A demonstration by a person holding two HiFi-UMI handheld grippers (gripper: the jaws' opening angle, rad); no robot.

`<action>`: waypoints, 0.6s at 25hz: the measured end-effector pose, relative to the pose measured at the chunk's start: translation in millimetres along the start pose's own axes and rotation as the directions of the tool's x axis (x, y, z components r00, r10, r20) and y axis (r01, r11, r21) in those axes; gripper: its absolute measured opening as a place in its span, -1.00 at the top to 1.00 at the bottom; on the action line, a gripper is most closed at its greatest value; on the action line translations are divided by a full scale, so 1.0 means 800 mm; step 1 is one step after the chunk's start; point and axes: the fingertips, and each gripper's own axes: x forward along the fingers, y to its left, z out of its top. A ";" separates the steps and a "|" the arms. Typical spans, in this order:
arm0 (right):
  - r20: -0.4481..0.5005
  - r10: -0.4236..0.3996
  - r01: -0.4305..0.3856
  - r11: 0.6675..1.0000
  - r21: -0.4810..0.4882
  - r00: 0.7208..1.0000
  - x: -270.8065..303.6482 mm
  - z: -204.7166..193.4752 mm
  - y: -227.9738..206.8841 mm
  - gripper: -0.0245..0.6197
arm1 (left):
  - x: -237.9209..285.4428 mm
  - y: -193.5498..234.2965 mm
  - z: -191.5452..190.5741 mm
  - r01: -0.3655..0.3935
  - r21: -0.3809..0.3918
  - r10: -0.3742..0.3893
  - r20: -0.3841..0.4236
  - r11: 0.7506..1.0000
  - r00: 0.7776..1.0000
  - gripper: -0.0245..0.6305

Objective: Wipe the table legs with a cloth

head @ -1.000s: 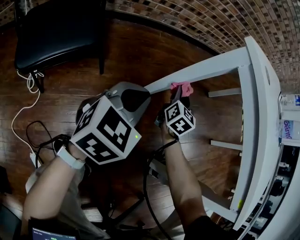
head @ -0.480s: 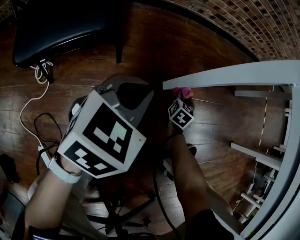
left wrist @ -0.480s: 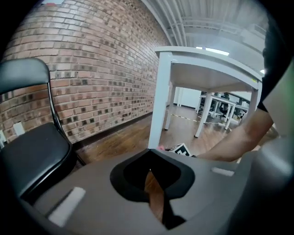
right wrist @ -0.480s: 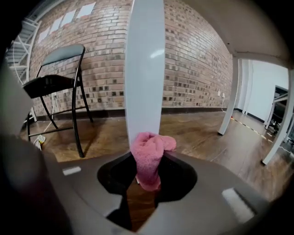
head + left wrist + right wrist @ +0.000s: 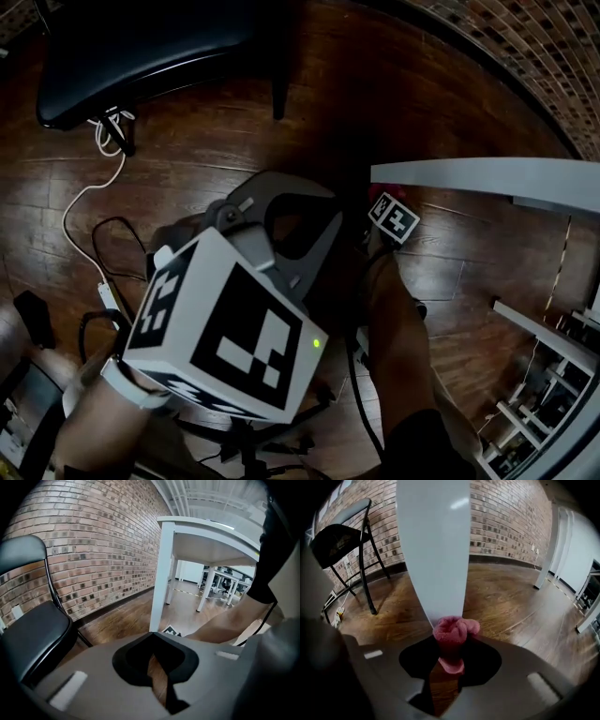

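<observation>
Pink cloth pinched in right gripper, lower down white table leg | left gripper pressed together, empty

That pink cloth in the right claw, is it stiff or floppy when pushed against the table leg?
Probably floppy: the pink cloth bunches into soft folds beyond the right claw. It looks fuzzy, so it likely drags rather than slips on the table leg.

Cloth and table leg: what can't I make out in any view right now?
Right gripper view: the cloth in the right gripper covers the foot of the table leg; its top is cut off by the frame.
Head view: the cloth is hidden behind that gripper's cube.
Left gripper view: the body of the left gripper blocks the cloth.
</observation>
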 end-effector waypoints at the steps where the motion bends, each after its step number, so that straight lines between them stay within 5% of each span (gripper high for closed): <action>1: -0.010 0.000 0.000 1.000 0.010 1.000 0.002 -0.001 -0.001 0.60 | 0.001 -0.001 0.001 0.004 0.004 -0.004 -0.003 1.000 1.000 0.92; 8: 0.087 -0.015 0.010 0.998 0.056 0.996 -0.058 0.031 0.004 0.60 | -0.007 -0.006 0.028 0.010 0.043 -0.011 0.022 0.999 1.000 0.92; 15: 0.275 -0.001 -0.010 0.999 0.036 0.961 -0.200 0.135 0.002 0.60 | -0.045 -0.023 0.071 -0.005 0.143 -0.011 0.109 0.990 0.994 0.92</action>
